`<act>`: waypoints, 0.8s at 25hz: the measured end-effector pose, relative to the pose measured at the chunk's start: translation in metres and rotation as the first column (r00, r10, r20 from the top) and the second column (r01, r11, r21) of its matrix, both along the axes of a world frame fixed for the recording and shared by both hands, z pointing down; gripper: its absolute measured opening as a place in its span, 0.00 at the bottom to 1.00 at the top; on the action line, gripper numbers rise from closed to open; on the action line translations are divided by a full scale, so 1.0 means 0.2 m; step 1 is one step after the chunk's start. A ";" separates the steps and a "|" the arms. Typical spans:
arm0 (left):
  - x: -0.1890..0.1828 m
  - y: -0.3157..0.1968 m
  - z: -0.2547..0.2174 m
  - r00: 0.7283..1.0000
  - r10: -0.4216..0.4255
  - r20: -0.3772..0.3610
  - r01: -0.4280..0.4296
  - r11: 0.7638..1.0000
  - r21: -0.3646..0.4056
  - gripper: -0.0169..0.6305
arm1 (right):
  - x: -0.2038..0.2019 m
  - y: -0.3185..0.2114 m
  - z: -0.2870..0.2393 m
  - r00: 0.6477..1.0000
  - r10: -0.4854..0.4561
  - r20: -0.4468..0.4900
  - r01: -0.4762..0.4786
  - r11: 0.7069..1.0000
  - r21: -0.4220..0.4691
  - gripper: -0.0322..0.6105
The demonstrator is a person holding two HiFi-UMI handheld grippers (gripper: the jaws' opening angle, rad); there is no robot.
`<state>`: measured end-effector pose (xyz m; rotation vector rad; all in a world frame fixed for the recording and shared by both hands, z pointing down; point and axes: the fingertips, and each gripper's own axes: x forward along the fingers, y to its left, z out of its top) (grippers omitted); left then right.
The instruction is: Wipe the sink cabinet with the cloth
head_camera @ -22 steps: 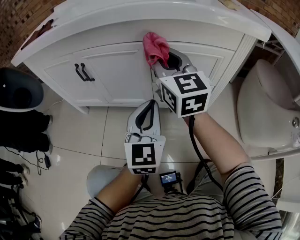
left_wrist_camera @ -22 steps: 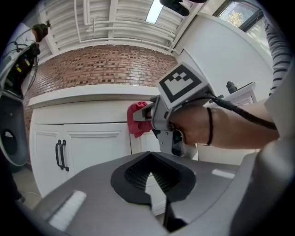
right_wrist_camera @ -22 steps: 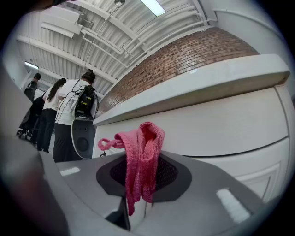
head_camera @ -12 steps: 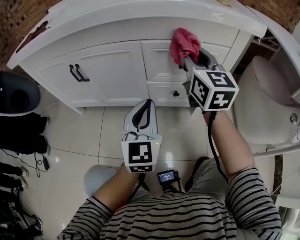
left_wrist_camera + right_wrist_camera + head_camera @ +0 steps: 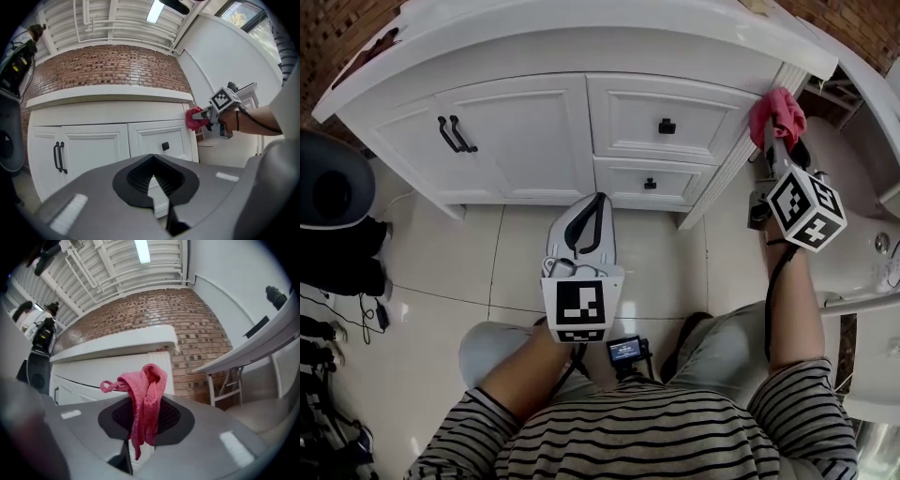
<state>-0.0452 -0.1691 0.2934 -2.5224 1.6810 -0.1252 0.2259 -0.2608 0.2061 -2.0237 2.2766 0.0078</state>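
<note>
Grip: pink knitted cloth point(image 5: 776, 111) pinched in right gripper point(image 5: 775, 142) jaws, best pressed flat along white panelled sink cabinet point(image 5: 525, 131) corner; left gripper point(image 5: 598, 204) jaws together, empty.

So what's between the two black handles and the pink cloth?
In the head view, the top drawer with its black knob sits between the handles and the cloth.

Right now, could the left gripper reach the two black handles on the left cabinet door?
Probably yes: the left gripper, shut and empty, faces the sink cabinet, and nothing stands before the black handles.
</note>
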 end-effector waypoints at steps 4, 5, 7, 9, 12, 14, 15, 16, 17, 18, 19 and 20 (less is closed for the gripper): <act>-0.01 -0.01 -0.01 1.000 0.005 -0.014 -0.005 1.000 0.004 0.03 | -0.67 0.05 -0.07 0.942 -0.333 -0.041 0.335 0.938 0.083 0.18; -0.01 -0.01 -0.01 1.000 0.004 -0.016 -0.004 1.000 0.003 0.03 | -0.86 0.04 -0.06 0.912 -0.403 -0.075 0.408 0.909 0.085 0.18; -0.01 -0.01 -0.01 1.000 0.002 -0.014 -0.002 1.000 0.004 0.03 | -1.18 0.01 0.01 0.851 -0.496 -0.170 0.511 0.858 0.050 0.18; -0.02 0.00 -0.01 1.000 -0.005 -0.009 0.005 1.000 0.008 0.03 | -1.38 -0.05 0.11 0.809 -0.536 -0.243 0.549 0.836 -0.015 0.18; -0.06 0.00 -0.02 1.000 -0.018 -0.007 0.018 1.000 0.012 0.03 | -1.40 -0.16 0.22 0.825 -0.497 -0.269 0.498 0.865 -0.070 0.18; -0.08 0.00 -0.02 1.000 -0.020 -0.009 0.020 1.000 0.012 0.03 | -1.28 -0.21 0.24 0.860 -0.444 -0.253 0.441 0.895 -0.070 0.18; -0.09 0.00 -0.02 1.000 -0.018 -0.011 0.018 1.000 0.011 0.03 | -1.21 -0.22 0.25 0.873 -0.420 -0.247 0.417 0.906 -0.066 0.18; -0.09 0.01 -0.02 1.000 -0.016 -0.014 0.016 1.000 0.009 0.03 | -1.14 -0.22 0.25 0.884 -0.398 -0.246 0.395 0.917 -0.063 0.18; -0.10 0.01 -0.02 1.000 -0.013 -0.019 0.013 1.000 0.006 0.03 | -1.07 -0.22 0.25 0.893 -0.376 -0.249 0.373 0.926 -0.061 0.18; -0.09 0.01 -0.02 1.000 -0.009 -0.024 0.009 1.000 0.004 0.03 | -0.99 -0.21 0.25 0.901 -0.355 -0.251 0.351 0.934 -0.060 0.18; -0.09 0.01 -0.02 1.000 -0.005 -0.028 0.005 1.000 0.004 0.03 | -0.92 -0.21 0.25 0.909 -0.334 -0.247 0.330 0.942 -0.060 0.18; -0.08 0.01 -0.03 1.000 -0.001 -0.028 0.001 1.000 0.006 0.03 | -0.84 -0.20 0.26 0.920 -0.313 -0.237 0.308 0.949 -0.059 0.18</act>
